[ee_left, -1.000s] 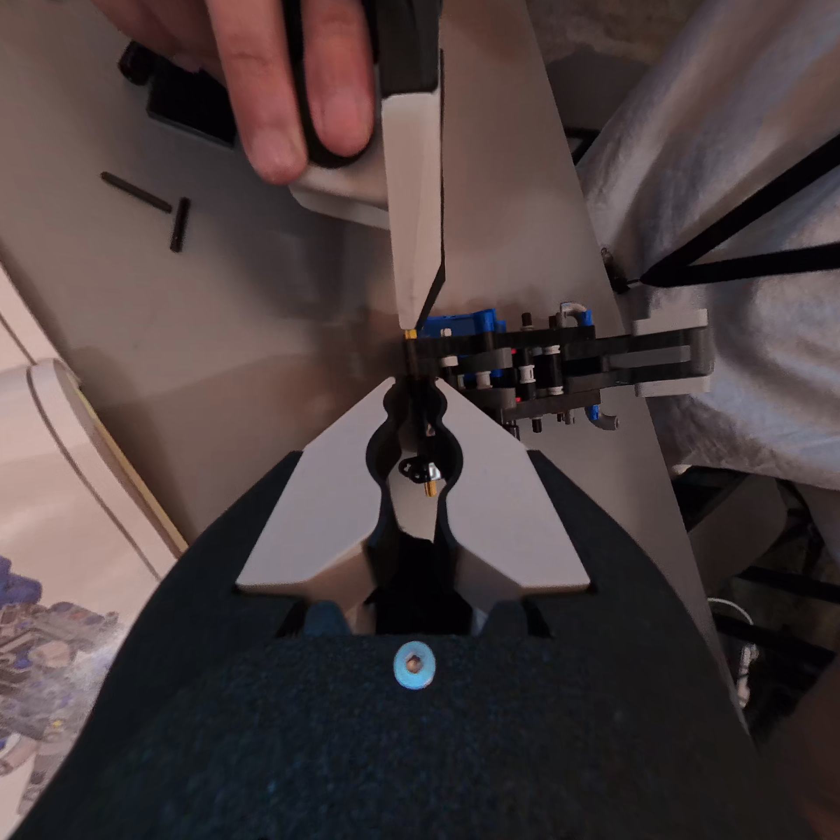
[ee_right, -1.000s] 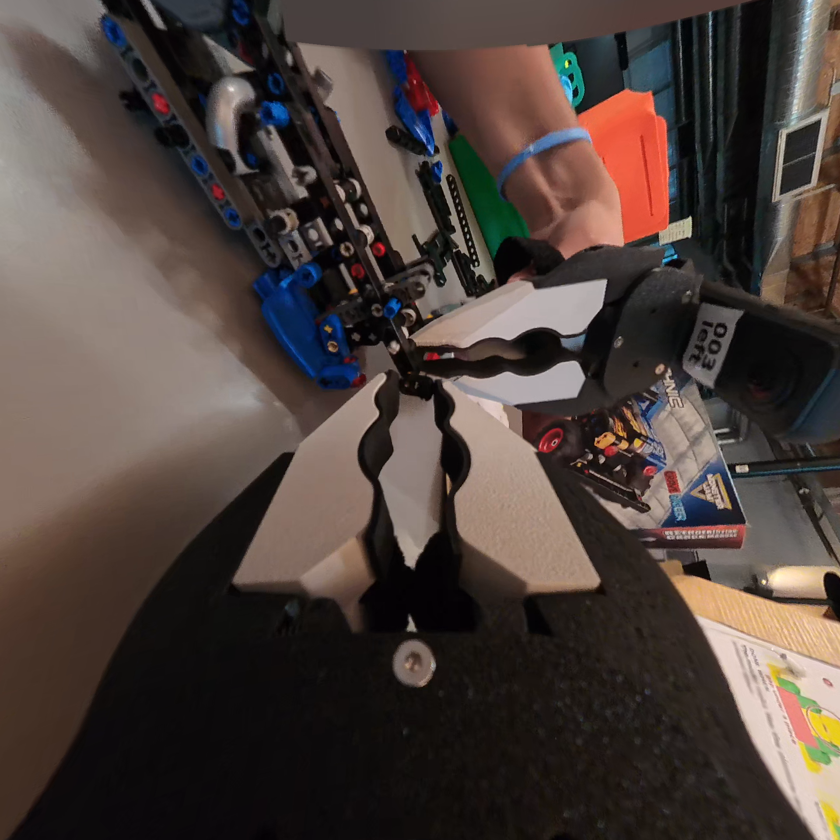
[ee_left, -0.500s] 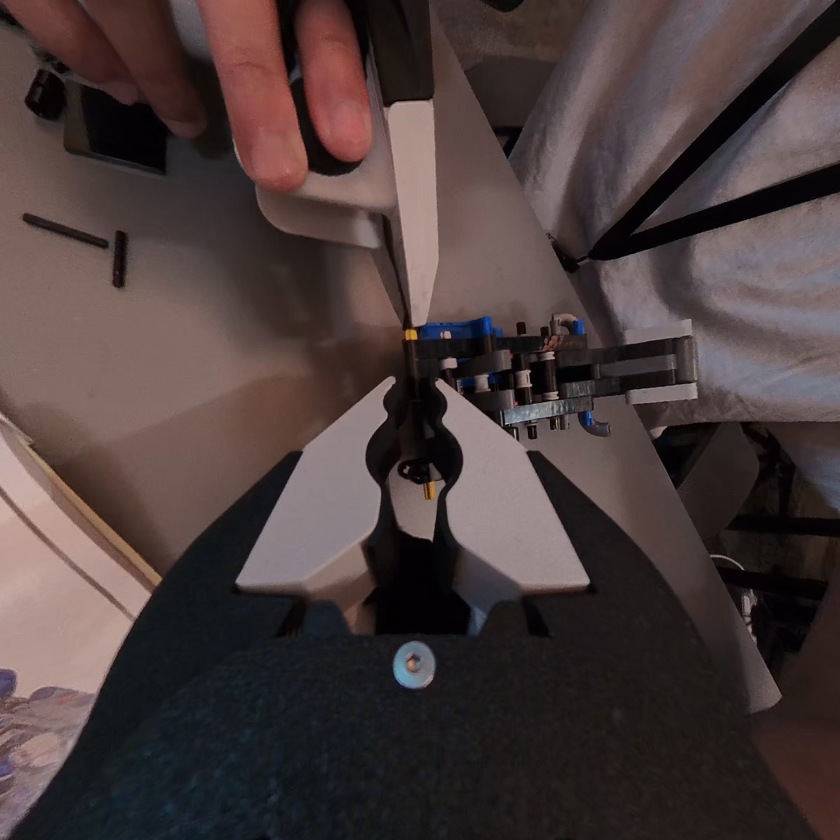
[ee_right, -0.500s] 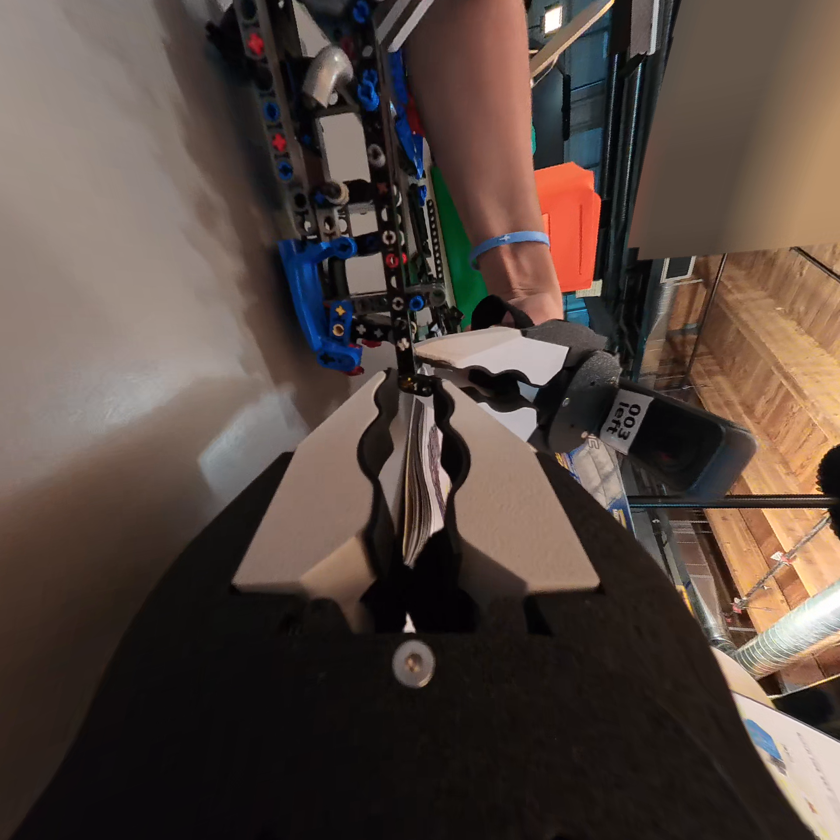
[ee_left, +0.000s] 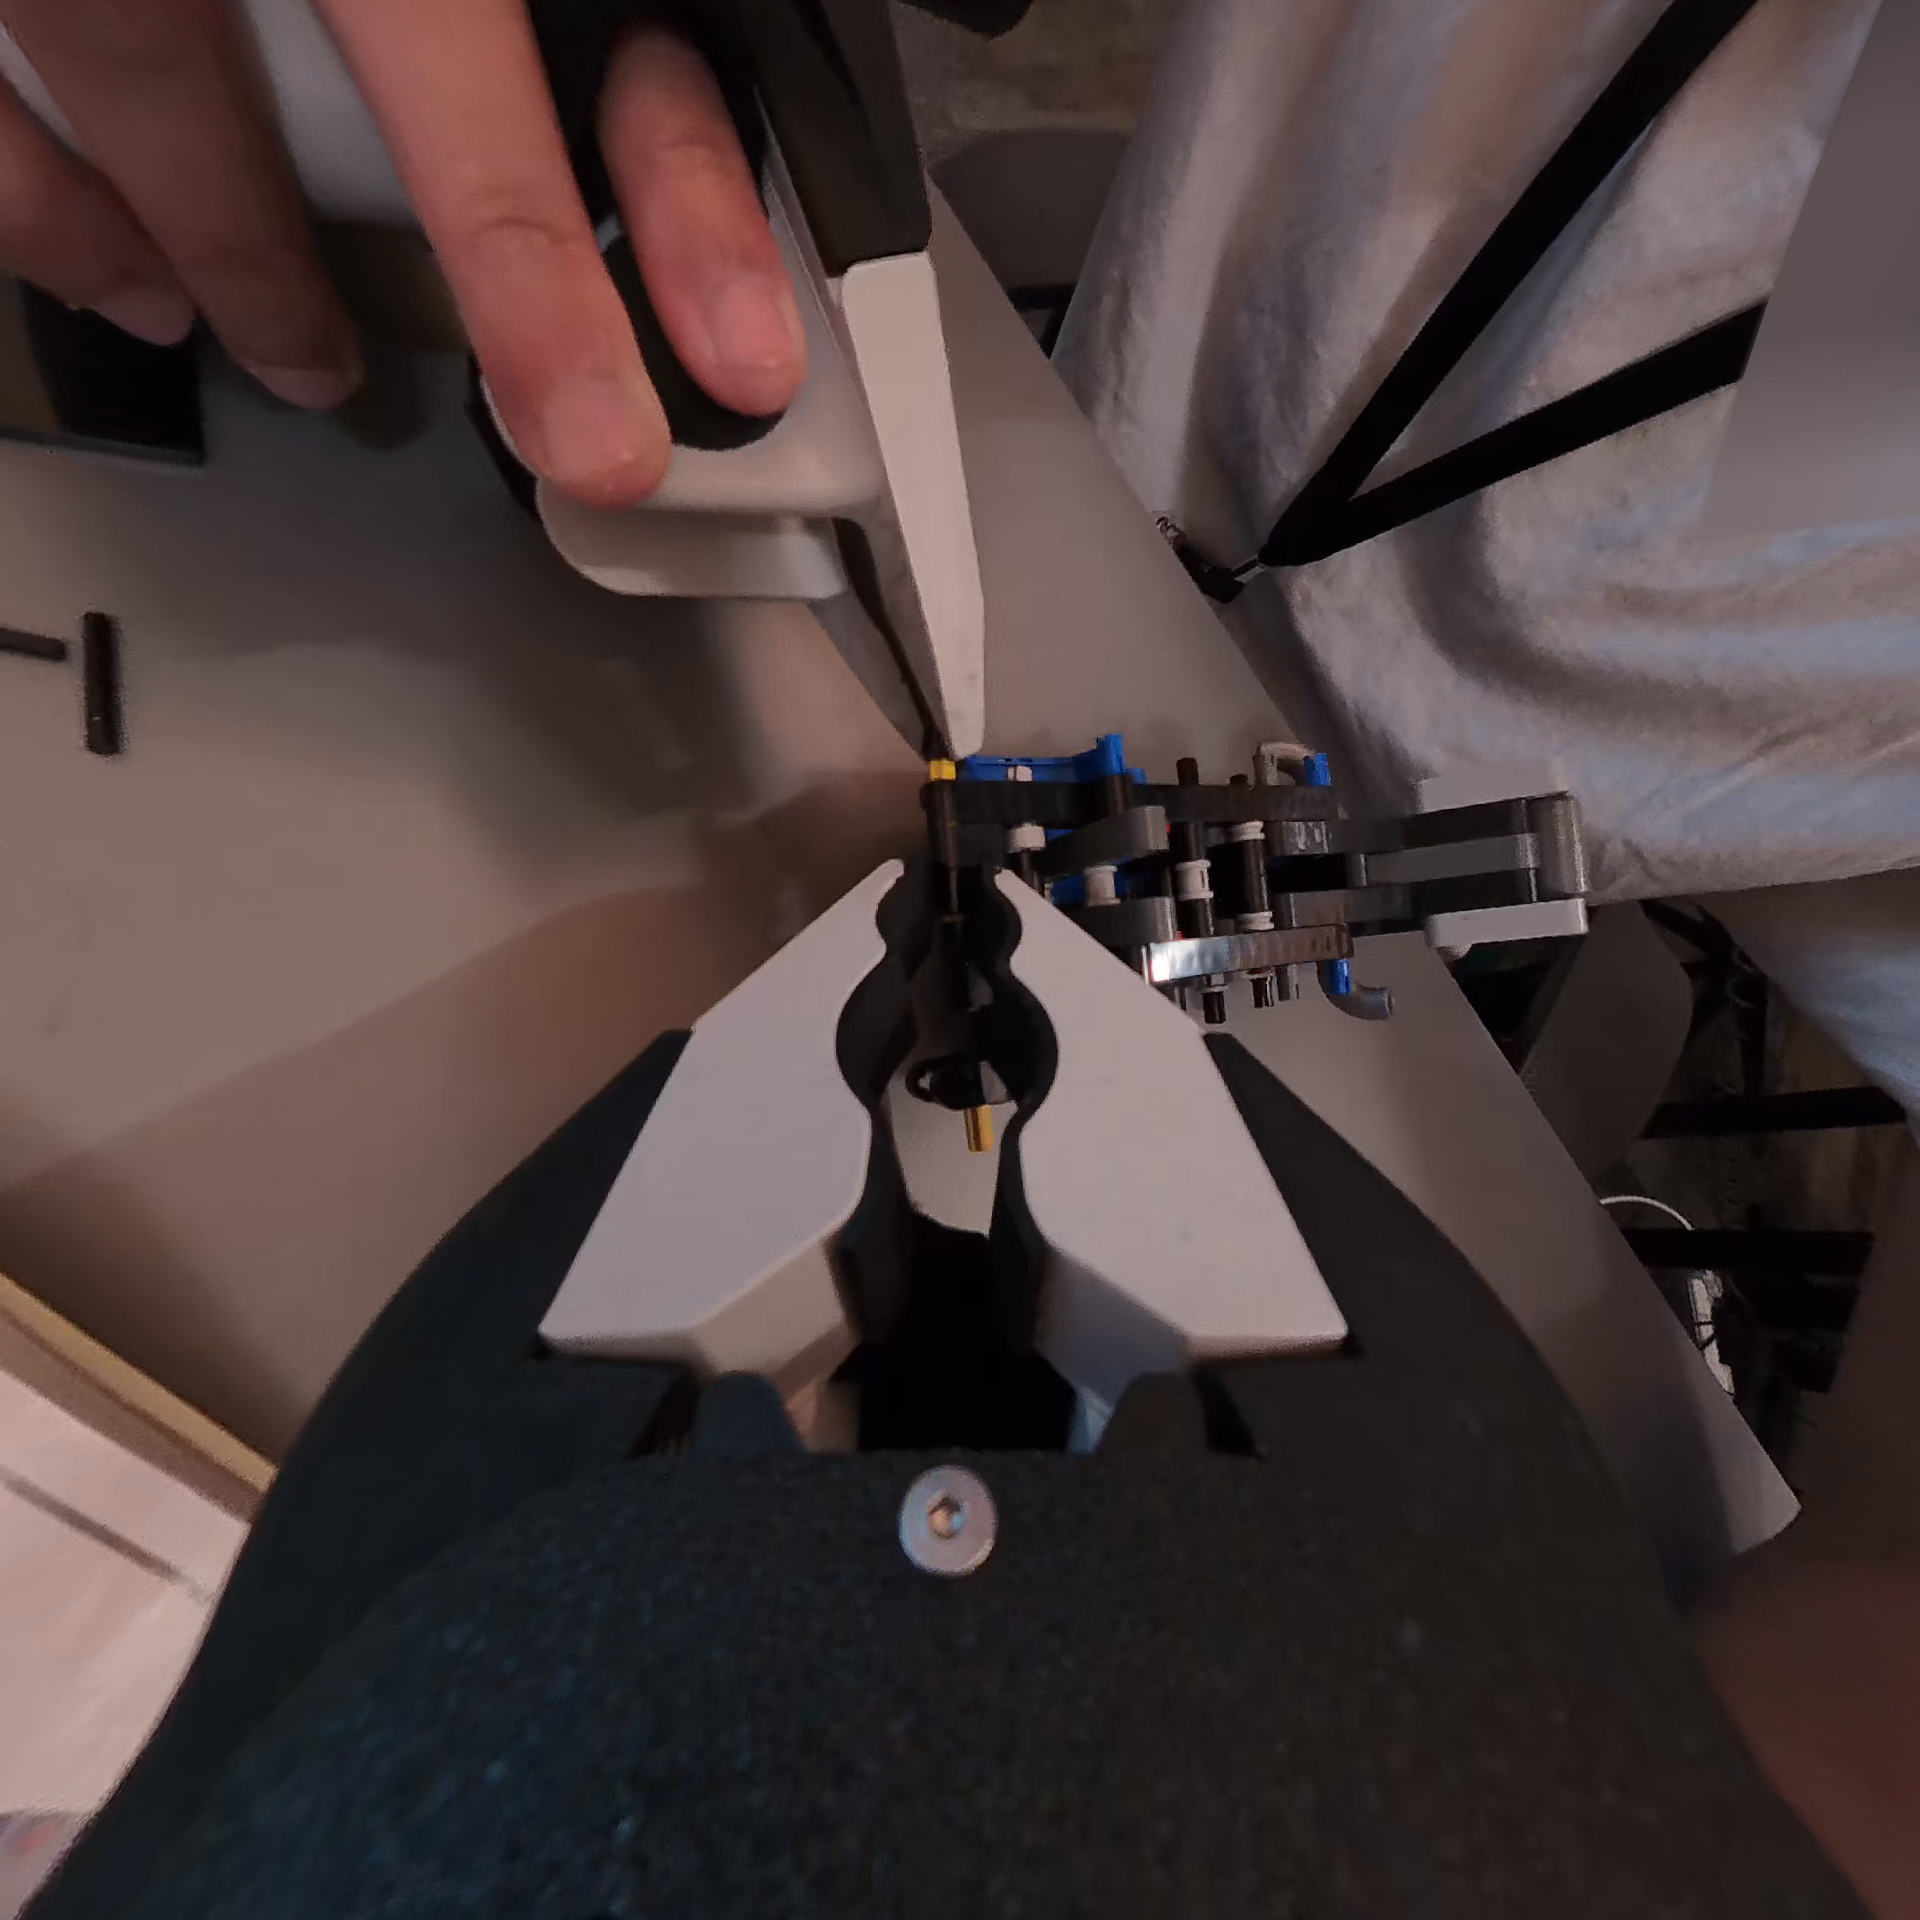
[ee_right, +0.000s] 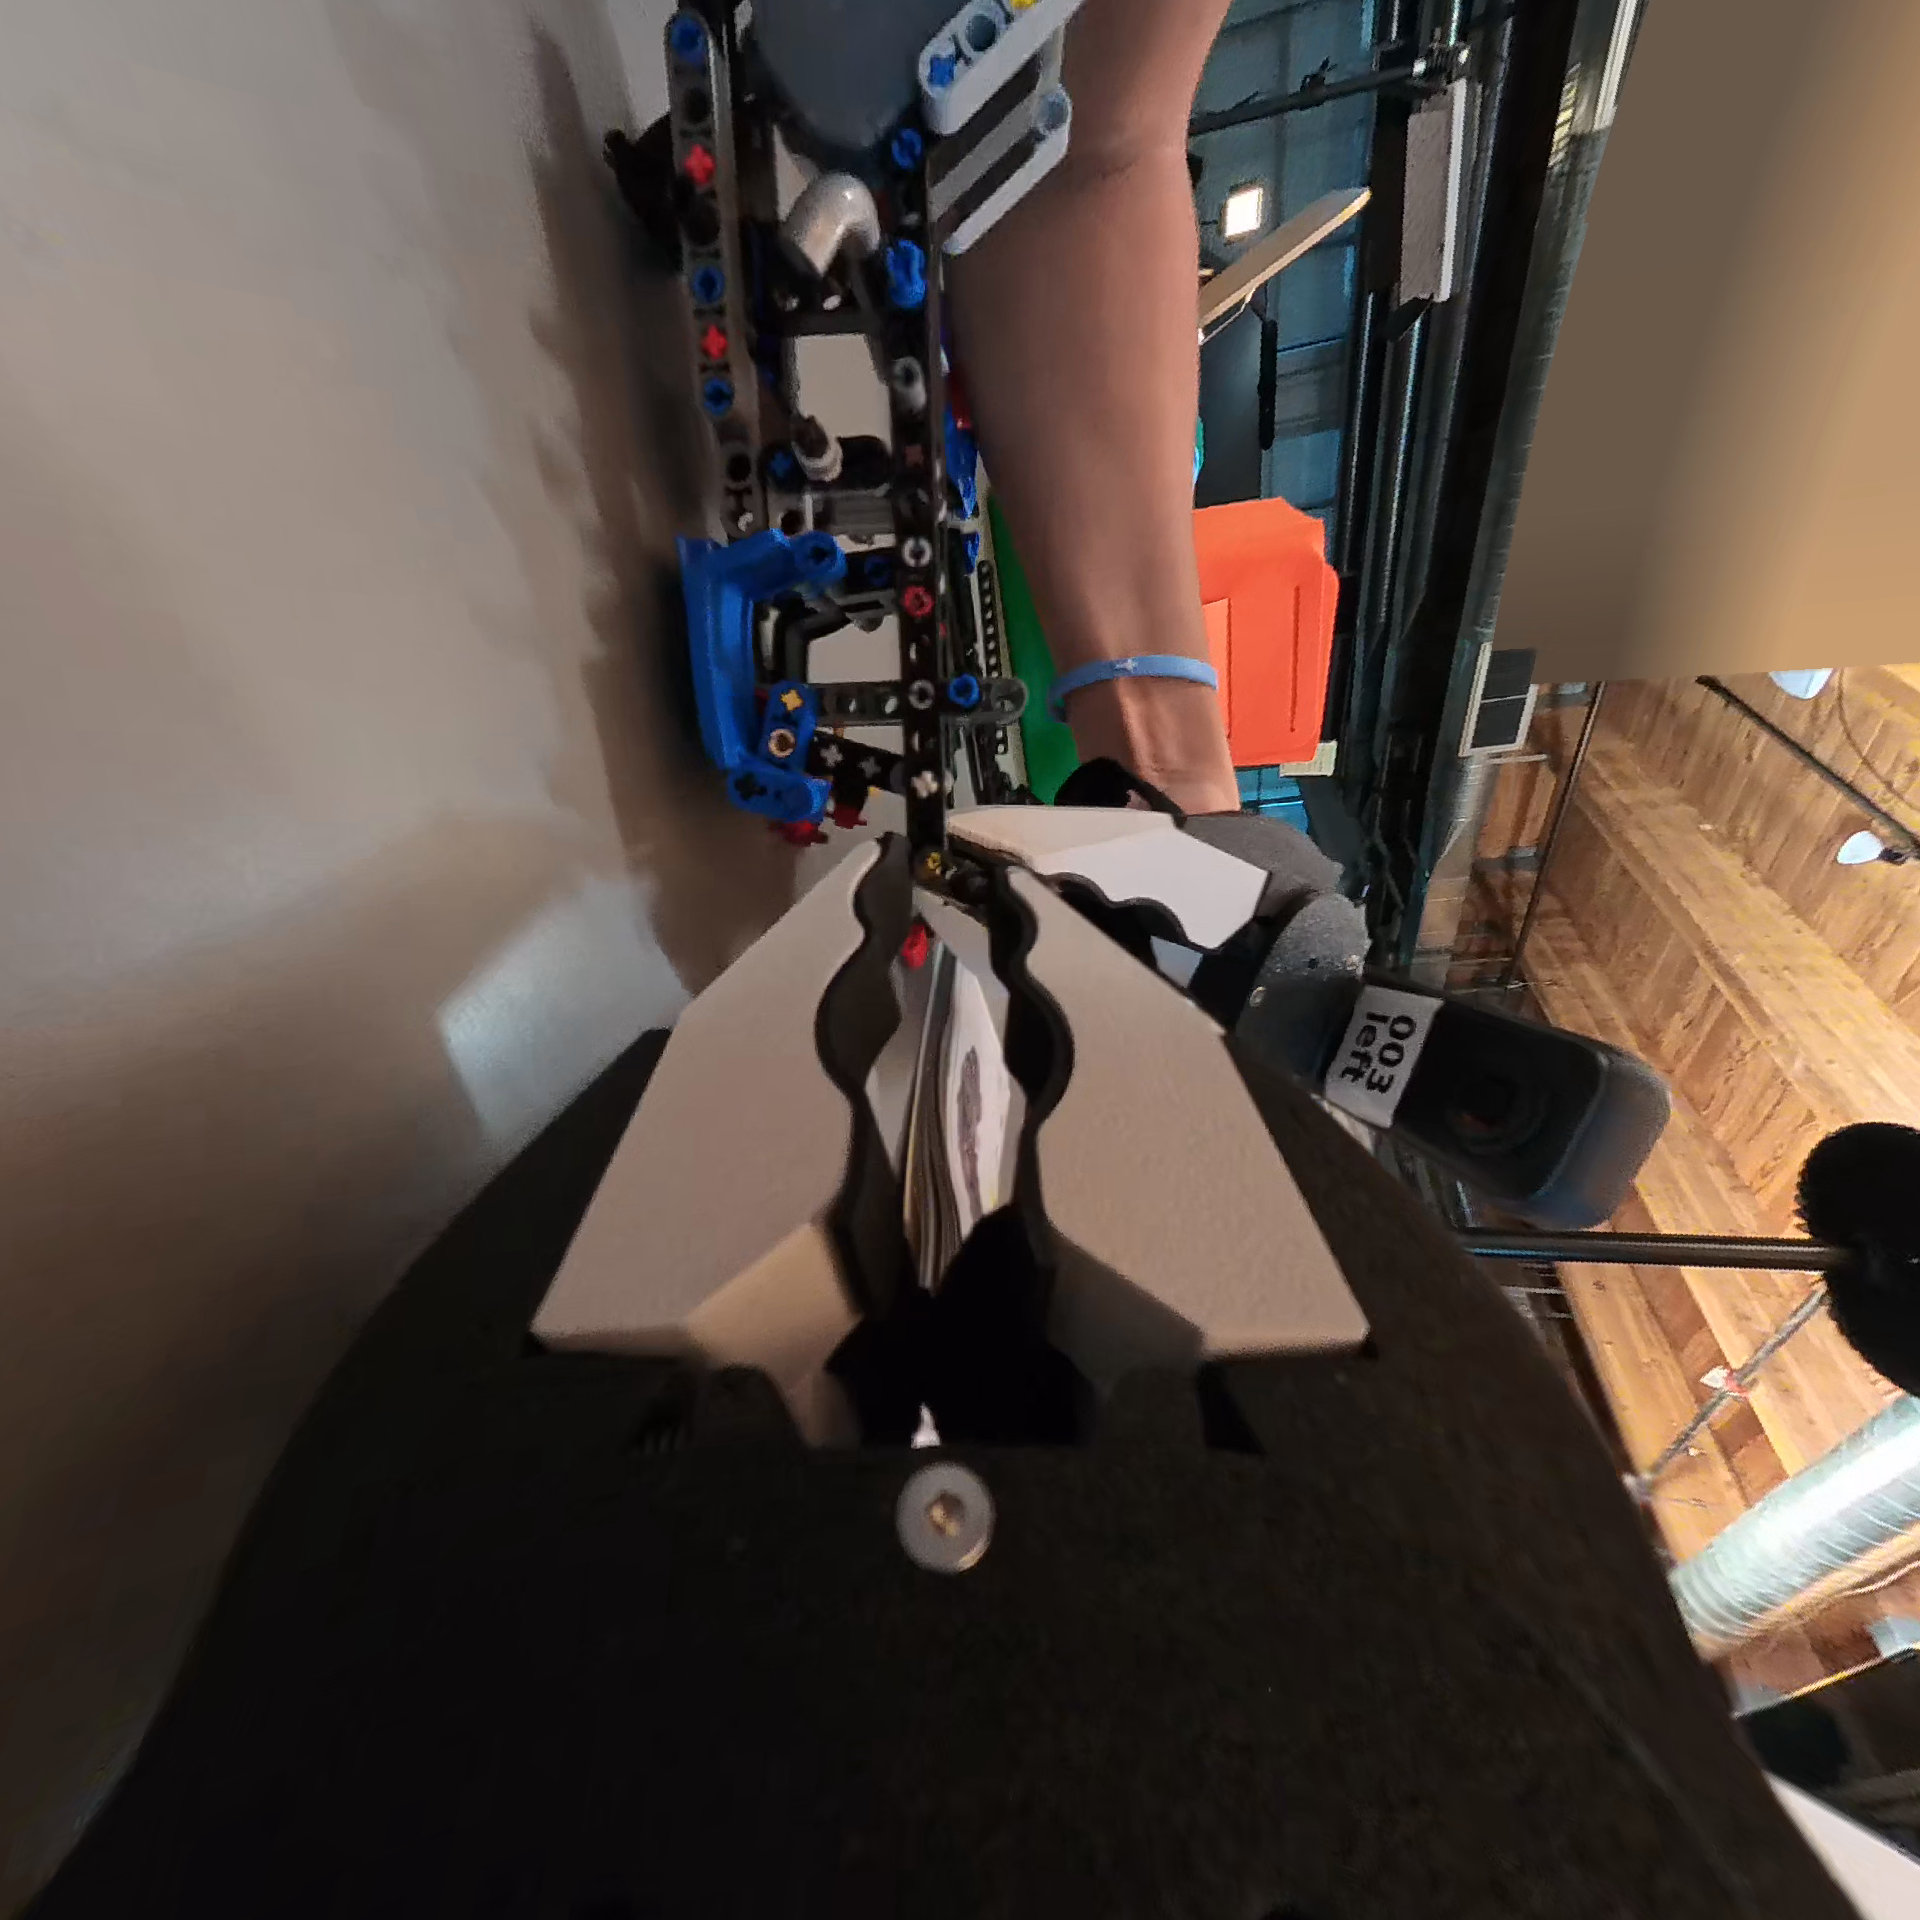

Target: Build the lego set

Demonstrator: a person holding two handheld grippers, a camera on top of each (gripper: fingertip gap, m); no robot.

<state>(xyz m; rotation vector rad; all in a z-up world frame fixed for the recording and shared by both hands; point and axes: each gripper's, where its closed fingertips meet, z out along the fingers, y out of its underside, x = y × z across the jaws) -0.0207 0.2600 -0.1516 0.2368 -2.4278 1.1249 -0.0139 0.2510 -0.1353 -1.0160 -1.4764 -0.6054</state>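
The lego model (ee_left: 1247,862), a frame of black and grey beams with blue parts, is held up between both grippers. My left gripper (ee_left: 951,883) is shut on a thin black axle (ee_left: 966,987) with a gold tip that sticks out of the model's end. My right gripper (ee_left: 943,740) comes down from above, edge-on, with its tip at the axle's yellow end. In the right wrist view my right gripper (ee_right: 940,862) is shut on the end of the model's long black beam (ee_right: 925,665). The left gripper's fingers (ee_right: 1101,842) meet that same end from the right.
Two loose black axles (ee_left: 99,681) lie on the grey table (ee_left: 416,831) at the left. A booklet (ee_left: 62,1507) lies at the lower left. A person's shirt (ee_left: 1455,416) fills the upper right. An orange bin (ee_right: 1268,623) and a forearm with a blue wristband (ee_right: 1132,673) show behind the model. Both grippers' tips are close together, under 4 cm apart.
Both grippers have turned together with the model. In the right wrist view the model has swung from slanted to upright. In the left wrist view the loose axles have slid left.
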